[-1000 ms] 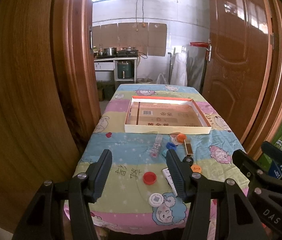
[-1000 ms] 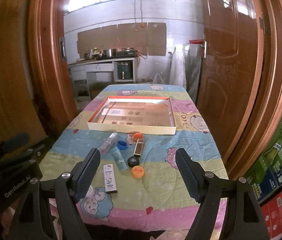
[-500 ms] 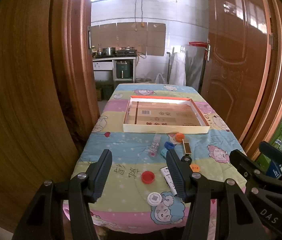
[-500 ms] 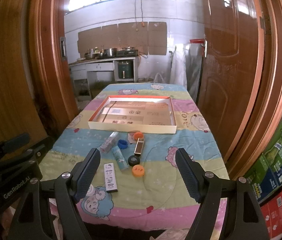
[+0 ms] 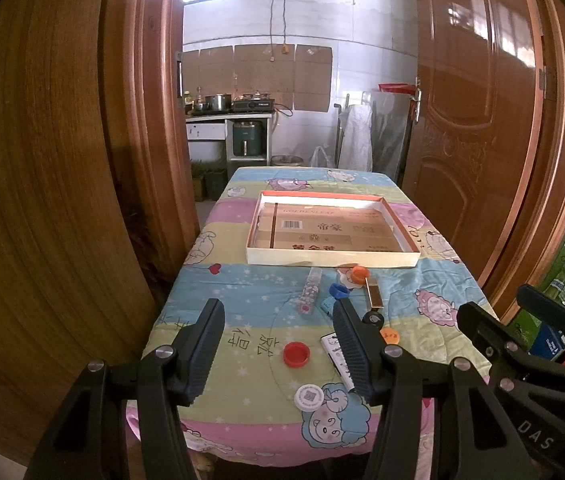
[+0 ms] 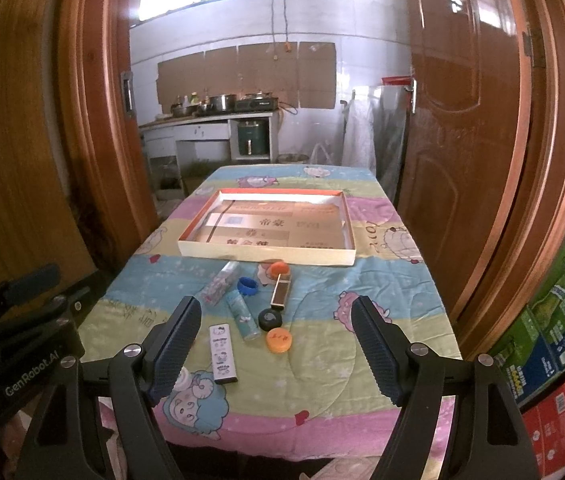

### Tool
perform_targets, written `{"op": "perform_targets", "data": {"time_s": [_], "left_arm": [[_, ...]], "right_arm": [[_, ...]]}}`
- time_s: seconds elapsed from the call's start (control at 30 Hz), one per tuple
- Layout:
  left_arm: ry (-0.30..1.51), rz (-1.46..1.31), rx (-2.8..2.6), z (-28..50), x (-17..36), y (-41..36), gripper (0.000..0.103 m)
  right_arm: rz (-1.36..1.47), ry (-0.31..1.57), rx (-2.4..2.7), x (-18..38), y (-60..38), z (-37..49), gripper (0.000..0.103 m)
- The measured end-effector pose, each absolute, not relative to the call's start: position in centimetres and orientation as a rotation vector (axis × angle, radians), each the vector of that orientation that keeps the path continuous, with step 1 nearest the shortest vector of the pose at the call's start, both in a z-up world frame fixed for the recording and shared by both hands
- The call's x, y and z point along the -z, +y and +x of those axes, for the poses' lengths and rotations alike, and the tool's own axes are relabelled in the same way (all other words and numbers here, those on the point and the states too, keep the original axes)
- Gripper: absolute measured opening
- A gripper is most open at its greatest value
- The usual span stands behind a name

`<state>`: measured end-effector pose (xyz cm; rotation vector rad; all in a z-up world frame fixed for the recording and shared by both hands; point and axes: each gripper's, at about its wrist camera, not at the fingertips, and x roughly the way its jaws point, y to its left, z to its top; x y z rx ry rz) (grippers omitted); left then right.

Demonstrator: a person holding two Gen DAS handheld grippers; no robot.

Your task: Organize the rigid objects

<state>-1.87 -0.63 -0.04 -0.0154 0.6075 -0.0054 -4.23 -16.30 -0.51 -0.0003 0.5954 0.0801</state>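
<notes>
A shallow cardboard tray (image 5: 332, 257) (image 6: 266, 255) lies mid-table. In front of it lie small items: a clear tube (image 5: 309, 290) (image 6: 220, 283), a blue cap (image 6: 247, 286), an orange cap (image 6: 279, 268), a brown lighter (image 6: 281, 292), a teal bottle (image 6: 243, 315), a black cap (image 6: 269, 319), another orange cap (image 6: 279, 340), a white box (image 6: 223, 347), a red cap (image 5: 296, 354) and a white disc (image 5: 308, 397). My left gripper (image 5: 278, 350) is open and empty above the near edge. My right gripper (image 6: 276, 350) is open and empty too.
The table wears a pastel cartoon cloth (image 6: 382, 312). Wooden doors stand close at the left (image 5: 62, 200) and right (image 6: 482, 160). Stacked cartons (image 6: 554, 340) sit at the right. A kitchen counter (image 6: 210, 120) is behind the table.
Both grippers have drawn back and risen slightly, so the table looks a little farther away. Both stay open; nothing on the table has moved.
</notes>
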Motion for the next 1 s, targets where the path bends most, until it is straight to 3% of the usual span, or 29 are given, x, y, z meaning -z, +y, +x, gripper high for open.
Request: {"op": "perform_targets", "data": {"time_s": [1.0], "left_arm": [[0.631,-0.033,0.005,-1.7,0.5,0.4,0.057]], "right_arm": [[0.000,0.602,-0.079,0.8,-16.2,-4.1,0.079]]}}
